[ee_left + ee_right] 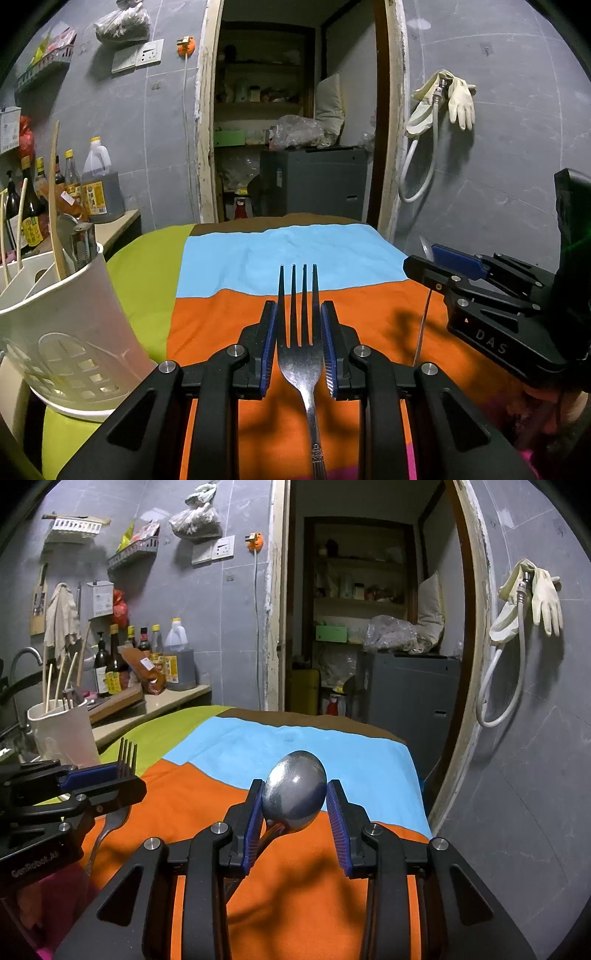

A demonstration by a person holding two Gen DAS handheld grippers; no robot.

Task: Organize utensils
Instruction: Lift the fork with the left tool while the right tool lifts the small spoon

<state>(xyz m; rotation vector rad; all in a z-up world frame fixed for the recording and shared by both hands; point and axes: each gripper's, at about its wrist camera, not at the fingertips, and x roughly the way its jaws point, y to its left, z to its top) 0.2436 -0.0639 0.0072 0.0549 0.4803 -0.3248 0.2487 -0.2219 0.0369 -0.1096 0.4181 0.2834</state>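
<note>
From my left wrist camera, my left gripper (298, 339) pinches the fork (300, 354) at the root of its tines, one pad on each edge. The fork's long axis runs straight along the fingers, tines pointing away from me, handle trailing back under the gripper. The white utensil holder (62, 325) is my landmark: it stands just left of this gripper, its open top above the fork, chopsticks already in it. My right gripper (439, 275) shows at the far side from the holder.

From my right wrist camera, the right gripper (295, 805) squeezes the spoon (294, 794) by its bowl, which stands nearly upright between the pads; the handle seems to drop behind the left pad, though I see little of it. The holder (62, 734) lies well to the left, beyond my left gripper (107, 779), so the fork hand is nearer it.
</note>
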